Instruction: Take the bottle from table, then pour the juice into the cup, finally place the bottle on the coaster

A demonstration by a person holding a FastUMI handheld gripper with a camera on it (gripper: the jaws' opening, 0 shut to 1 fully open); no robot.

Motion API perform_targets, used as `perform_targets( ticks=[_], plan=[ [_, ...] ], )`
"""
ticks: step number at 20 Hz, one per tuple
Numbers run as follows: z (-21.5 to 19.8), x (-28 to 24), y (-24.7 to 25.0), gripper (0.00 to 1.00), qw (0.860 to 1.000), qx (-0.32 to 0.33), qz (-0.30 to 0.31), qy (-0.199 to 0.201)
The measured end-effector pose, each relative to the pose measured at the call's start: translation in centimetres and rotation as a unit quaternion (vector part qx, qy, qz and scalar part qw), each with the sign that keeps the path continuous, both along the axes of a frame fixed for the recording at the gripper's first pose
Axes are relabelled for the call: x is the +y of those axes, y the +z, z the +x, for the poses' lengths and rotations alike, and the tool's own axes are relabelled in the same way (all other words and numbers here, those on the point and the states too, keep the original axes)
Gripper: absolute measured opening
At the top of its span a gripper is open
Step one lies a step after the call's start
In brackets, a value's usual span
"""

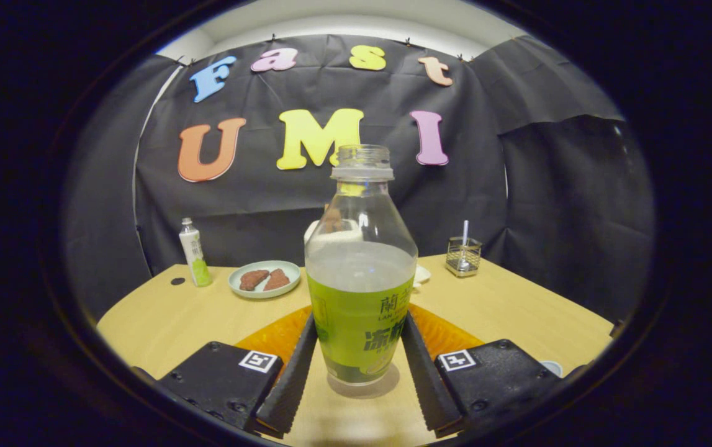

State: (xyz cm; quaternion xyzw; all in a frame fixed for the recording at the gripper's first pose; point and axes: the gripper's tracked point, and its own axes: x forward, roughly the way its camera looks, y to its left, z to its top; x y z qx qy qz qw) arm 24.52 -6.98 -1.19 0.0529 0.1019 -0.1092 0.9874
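While the jaws stand narrow around its lower body, their inner faces at or against its sides, the uncapped clear plastic bottle with a green label stands upright on the pale wooden counter, an orange coaster just behind it.

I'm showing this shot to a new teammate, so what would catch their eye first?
The uncapped bottle with the green label, standing upright on the table between the gripper fingers, which flank its base. Then the orange coaster behind it, and beyond the bottle the plate with two brown pieces beside a small bottle.
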Motion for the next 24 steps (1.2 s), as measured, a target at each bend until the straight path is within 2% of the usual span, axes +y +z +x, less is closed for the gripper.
perform_targets(
  ticks=[8, 20, 24],
  plan=[
    [2.3, -0.1, -4.2, 0.8, 0.999, 0.031, -0.001, 0.014],
    [2.4, 0.4, -4.8, 0.83, 0.998, 0.046, -0.034, 0.026],
    [1.9, 0.7, -3.9, 1.0, 0.998, 0.038, -0.043, 0.029]
  ],
)
